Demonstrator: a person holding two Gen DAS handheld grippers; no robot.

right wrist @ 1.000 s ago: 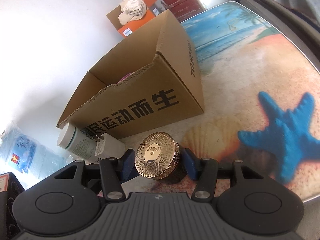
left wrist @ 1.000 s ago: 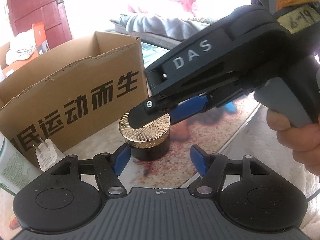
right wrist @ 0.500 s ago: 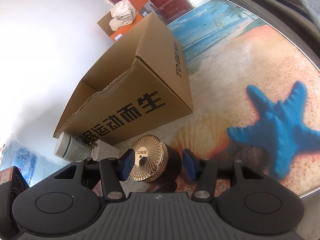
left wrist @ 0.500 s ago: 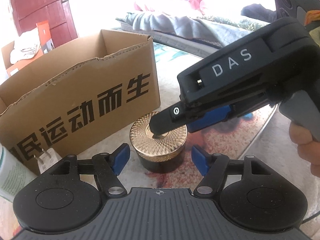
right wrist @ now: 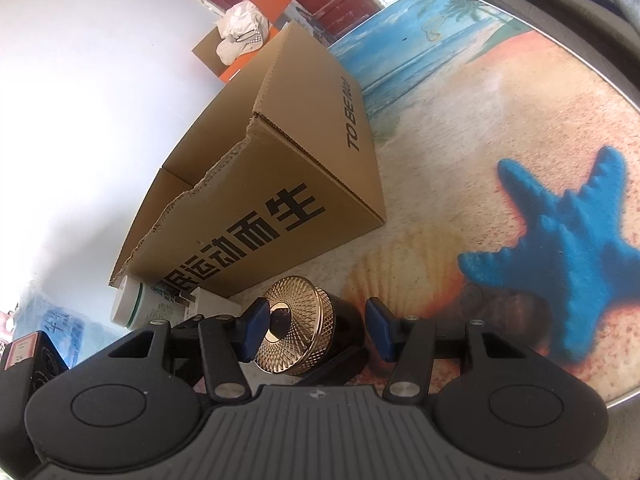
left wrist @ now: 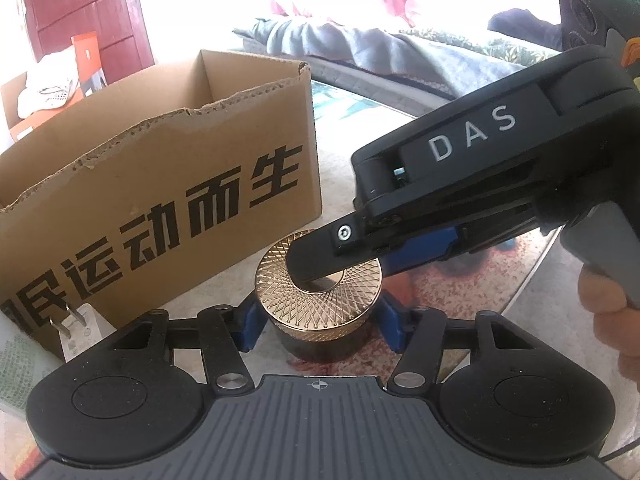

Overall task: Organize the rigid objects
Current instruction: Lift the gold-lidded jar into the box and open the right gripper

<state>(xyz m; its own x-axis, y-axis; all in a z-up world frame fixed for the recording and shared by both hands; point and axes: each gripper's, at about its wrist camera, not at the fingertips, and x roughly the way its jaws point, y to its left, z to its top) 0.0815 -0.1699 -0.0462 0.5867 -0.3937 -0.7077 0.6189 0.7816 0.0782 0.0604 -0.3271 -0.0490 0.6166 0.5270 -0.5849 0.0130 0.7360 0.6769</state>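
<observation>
The gold-lidded jar point(left wrist: 318, 304) stood on the beach-print mat point(right wrist: 500, 168), just before the cardboard box point(left wrist: 160, 184). The left gripper point(left wrist: 316, 322) had just been closing, its blue pads now hugging the jar's sides. The right gripper point(right wrist: 316, 322), half-open, pressed one finger on the lid. Only the right view showed the white bottle point(right wrist: 132, 306) beside the box.
</observation>
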